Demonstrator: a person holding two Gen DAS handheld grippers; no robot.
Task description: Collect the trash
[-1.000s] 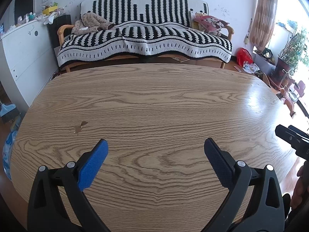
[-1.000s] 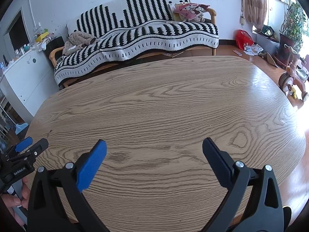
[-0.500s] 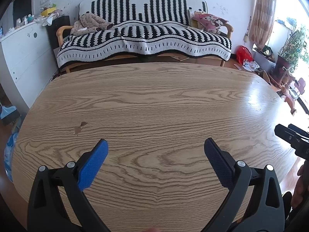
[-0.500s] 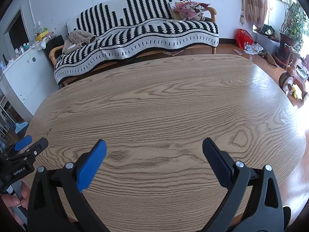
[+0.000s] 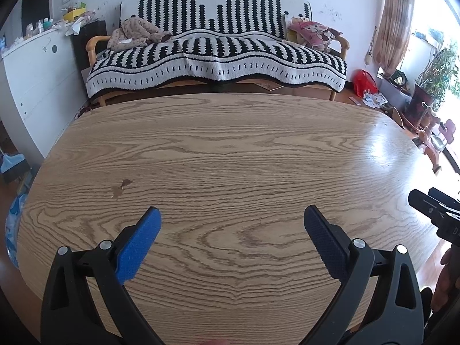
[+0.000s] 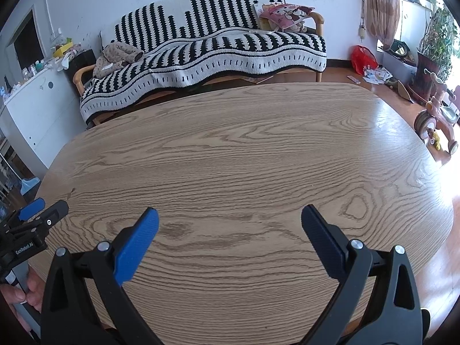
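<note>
My left gripper (image 5: 231, 215) hovers open over the near part of a wooden table (image 5: 230, 149), nothing between its blue pads. A small brown scrap or stain (image 5: 122, 187) lies on the wood ahead and to the left of it. My right gripper (image 6: 230, 214) is open too, above the near edge of the same table (image 6: 244, 143), holding nothing. Each gripper appears at the edge of the other's view: the right gripper (image 5: 434, 215) at the far right, the left gripper (image 6: 34, 224) at the far left with a hand (image 6: 17, 296) on its handle. No other trash shows on the table.
Behind the table stands a sofa (image 5: 215, 57) under a black-and-white striped blanket, with clothing and a pink cushion (image 5: 314, 33) on it. A white cabinet (image 5: 37, 72) is at the left. A red bag (image 6: 363, 59), scattered papers, plants and a toy tricycle (image 6: 437, 118) are on the floor to the right.
Both views have shifted only slightly; the left camera sits a touch lower and nearer. Both grippers stay open and hold nothing.
</note>
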